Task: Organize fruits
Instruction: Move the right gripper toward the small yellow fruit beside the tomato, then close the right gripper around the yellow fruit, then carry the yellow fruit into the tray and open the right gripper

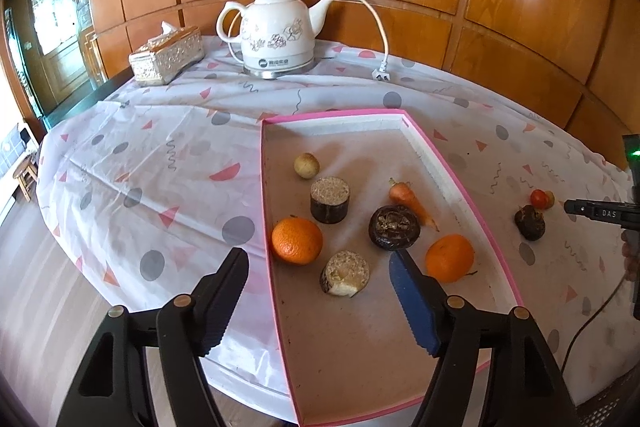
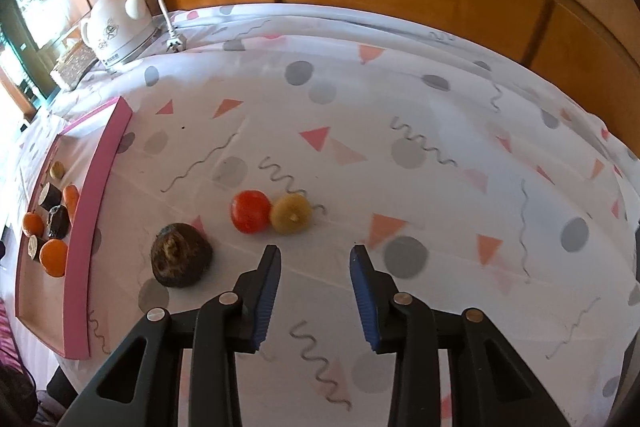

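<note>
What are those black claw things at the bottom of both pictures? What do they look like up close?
They are handheld grippers. The left gripper and the right gripper each have two black plastic fingers with triangular cut-outs, brass-coloured pivot pins, and ridged pads in blue and black. In the left view, the other gripper's black body shows at the right edge with white lettering, a green light and a dark cable.

Two oranges lie in the pink tray; a red tomato sits outside on the cloth.
</note>
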